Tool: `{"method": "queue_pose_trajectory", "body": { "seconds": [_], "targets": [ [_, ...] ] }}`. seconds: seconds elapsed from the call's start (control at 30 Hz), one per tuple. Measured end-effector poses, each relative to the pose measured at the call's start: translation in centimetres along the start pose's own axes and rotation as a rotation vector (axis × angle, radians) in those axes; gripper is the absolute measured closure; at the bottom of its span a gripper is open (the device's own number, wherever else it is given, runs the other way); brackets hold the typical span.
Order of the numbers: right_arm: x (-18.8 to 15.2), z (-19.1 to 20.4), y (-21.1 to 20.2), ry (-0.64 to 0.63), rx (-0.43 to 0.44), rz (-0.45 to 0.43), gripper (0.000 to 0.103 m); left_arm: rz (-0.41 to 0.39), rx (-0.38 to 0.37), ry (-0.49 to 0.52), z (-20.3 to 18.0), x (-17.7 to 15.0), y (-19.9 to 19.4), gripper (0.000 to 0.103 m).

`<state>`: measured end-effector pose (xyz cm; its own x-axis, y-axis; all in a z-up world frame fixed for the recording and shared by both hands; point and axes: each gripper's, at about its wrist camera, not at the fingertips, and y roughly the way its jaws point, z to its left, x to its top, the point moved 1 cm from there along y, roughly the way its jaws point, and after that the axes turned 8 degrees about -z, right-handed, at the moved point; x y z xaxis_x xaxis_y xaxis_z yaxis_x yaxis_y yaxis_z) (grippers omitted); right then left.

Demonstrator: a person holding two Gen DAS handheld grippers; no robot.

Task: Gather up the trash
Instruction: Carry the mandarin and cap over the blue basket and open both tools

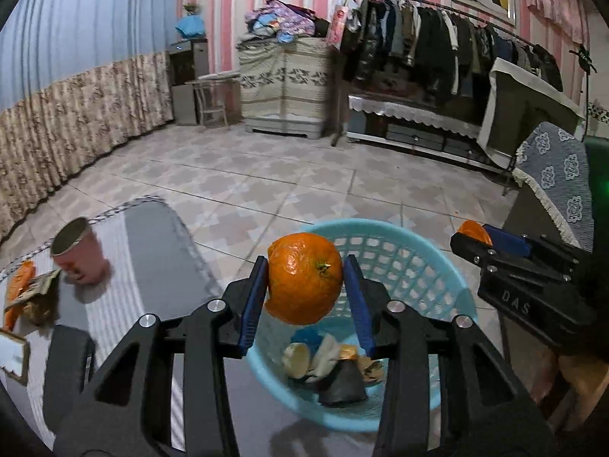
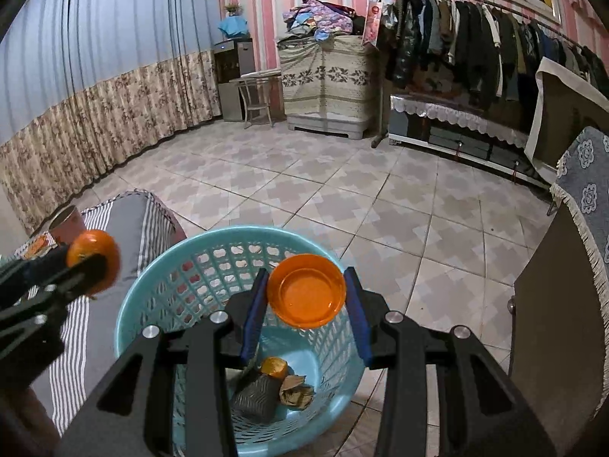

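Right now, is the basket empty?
No, the left wrist view shows peel scraps and a dark crumpled piece lying at the bottom of the basket.

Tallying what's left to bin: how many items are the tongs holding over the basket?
2: an orange peel in the left tongs, an orange lid in the right tongs, both above the blue basket.

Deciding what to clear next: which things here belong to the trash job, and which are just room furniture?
Job:
- orange peel in left gripper
- orange lid in right gripper
- blue basket
- pink can
- wrappers

Lying about:
- clothes rack
- striped cloth
- covered cabinet
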<state>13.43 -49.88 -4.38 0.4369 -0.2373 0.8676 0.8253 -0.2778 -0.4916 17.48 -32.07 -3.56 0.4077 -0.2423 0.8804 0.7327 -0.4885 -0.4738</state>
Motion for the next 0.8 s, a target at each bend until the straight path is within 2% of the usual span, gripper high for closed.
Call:
{"method": "queue_pose_trajectory", "body": {
  "seconds": [0.07,0.1,0.13,0.27,0.43,0.73,0.8],
  "targets": [
    [-0.1,-0.3,0.2,0.008,-0.002,0.005,0.063,-0.002,0.009,0.005,0.0,0.3,0.5,0.052],
    [-0.1,-0.3,0.3,0.012,-0.001,0.008,0.063,-0.002,0.010,0.005,0.1,0.4,0.6,0.042],
    [-0.2,-0.2,0.4,0.017,-0.001,0.011,0.063,-0.005,0.013,0.002,0.3,0.5,0.7,0.036],
    [-0.3,-0.3,0.5,0.020,0.002,0.012,0.063,-0.023,0.057,-0.010,1.6,1.0,0.7,0.029],
    [-0.4,0.8,0.8,0.003,0.015,0.018,0.063,-0.071,0.142,-0.016,3.7,1.2,-1.0,0.015],
    [-1.0,5.3,1.5,-0.040,0.095,0.025,0.062,-0.101,0.240,-0.027,7.1,0.5,-4.5,0.008],
    [-1.2,5.6,1.7,-0.025,0.112,0.028,0.043,-0.105,0.258,-0.034,8.1,0.5,-5.3,0.007]
  ]
}}
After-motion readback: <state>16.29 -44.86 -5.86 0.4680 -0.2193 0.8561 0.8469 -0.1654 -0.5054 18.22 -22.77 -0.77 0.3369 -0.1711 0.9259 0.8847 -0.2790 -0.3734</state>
